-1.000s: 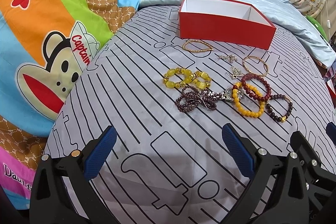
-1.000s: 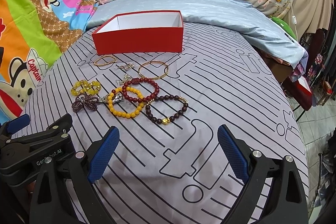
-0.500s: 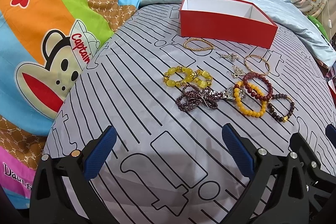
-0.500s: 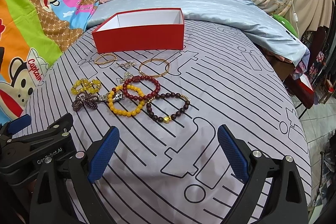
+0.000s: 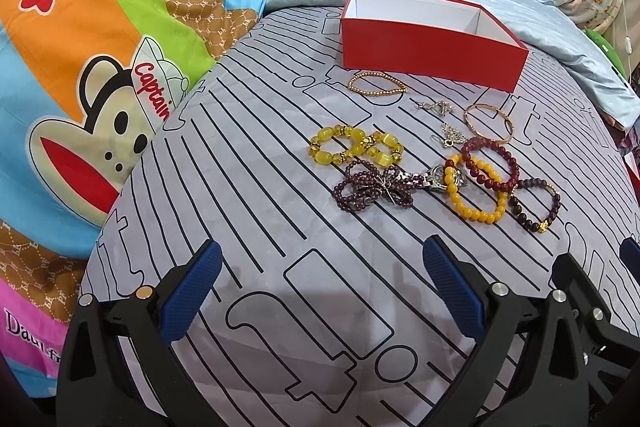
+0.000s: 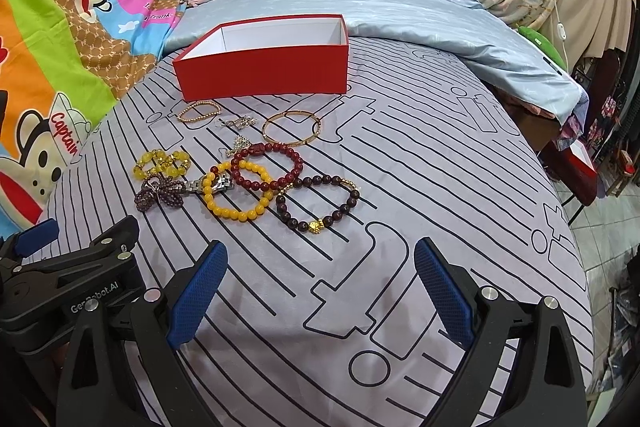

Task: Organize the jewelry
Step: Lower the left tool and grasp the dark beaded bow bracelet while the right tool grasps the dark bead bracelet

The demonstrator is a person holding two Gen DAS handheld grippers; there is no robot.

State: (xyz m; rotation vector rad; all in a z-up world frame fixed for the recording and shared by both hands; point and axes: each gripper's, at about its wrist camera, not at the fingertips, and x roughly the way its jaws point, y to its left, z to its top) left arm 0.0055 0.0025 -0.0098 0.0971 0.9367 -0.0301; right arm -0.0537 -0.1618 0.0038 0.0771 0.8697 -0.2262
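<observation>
Hovering over a grey sheet (image 5: 248, 211) printed with black lines, the left gripper (image 5: 320, 287) has its blue-padded jaws spread wide with nothing between them. The right gripper (image 6: 320, 283) is likewise wide apart and empty, held beside the left one, whose black frame shows at the lower left of the right wrist view.

Beyond both tools lies the jewelry, all on the sheet. A red box (image 5: 430, 55) with a white inside stands farthest away, with no lid on it. Just in front of it rests a thin gold bead bracelet (image 5: 376, 85), and to its right a plain gold bangle (image 6: 291, 127). Between them lie two small silvery pieces, too small to tell what they are.

Nearer sits a chunky yellow bracelet (image 5: 354, 147), and touching its near side a bunched purple bead string (image 5: 368, 189). A silver watch (image 5: 434, 179) lies just right of that, under the edge of an orange bead bracelet (image 6: 236, 193). A dark red bead bracelet (image 6: 267, 165) overlaps the orange one, and a brown bead bracelet (image 6: 318, 203) with a gold charm lies nearest the right gripper.
</observation>
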